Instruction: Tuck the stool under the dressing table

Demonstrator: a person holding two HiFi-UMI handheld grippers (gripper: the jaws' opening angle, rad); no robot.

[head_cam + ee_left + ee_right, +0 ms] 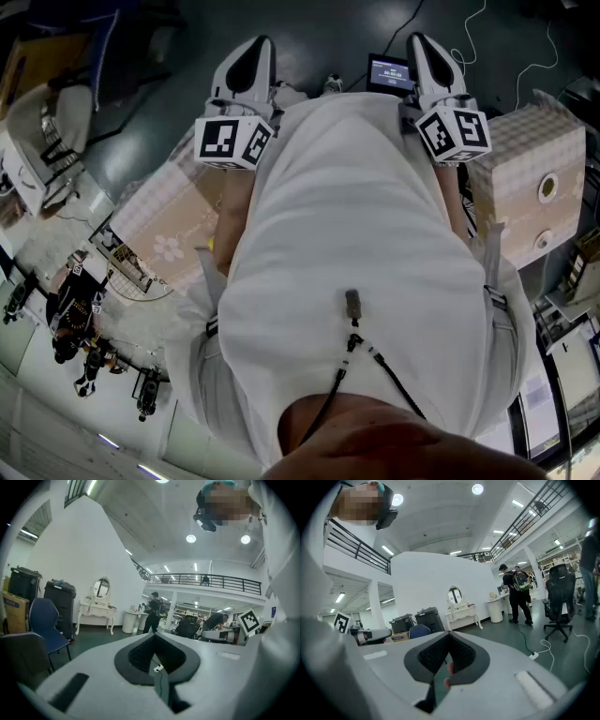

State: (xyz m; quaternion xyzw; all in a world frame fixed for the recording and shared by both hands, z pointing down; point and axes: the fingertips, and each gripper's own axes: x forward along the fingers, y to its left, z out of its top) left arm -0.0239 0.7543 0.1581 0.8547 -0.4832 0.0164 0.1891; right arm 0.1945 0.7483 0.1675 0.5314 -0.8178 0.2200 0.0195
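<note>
- While the person in the white shirt [356, 234] is standing upright, both tools are being held out in front of the chest, side by side and apart from each other.
- Left tool [154, 638]: its jaws are lying pressed together, with nothing between them. The left marker cube [232, 141] is sitting at its rear, close to the shirt.
- Right tool [448, 637]: its jaws are likewise lying pressed together and pinching nothing. The right marker cube [455, 133] is sitting at its rear.
- Dressing table [96, 611]: white, with curved legs and an oval mirror. It is standing at the far edge of the floor [520, 634], against the white wall and well apart from both tools.
- Black bins [60, 604]: these are standing at the same wall, just beside the dressing table.
- Blue chair [44, 620]: it is standing nearer than the bins, at the floor's left side in the left gripper view.
- White round stand [129, 620]: it is standing on the other side of the dressing table from the bins.
- Person with a backpack [516, 592]: this person is standing at the white round stand, facing away.
- Black office chair [560, 597]: it is standing near that person.
- White power strip [534, 655]: it is lying on the floor with its cable trailing.
- Checked pink box [534, 178]: it is standing on the floor just beside the shirt, on the right tool's side.
</note>
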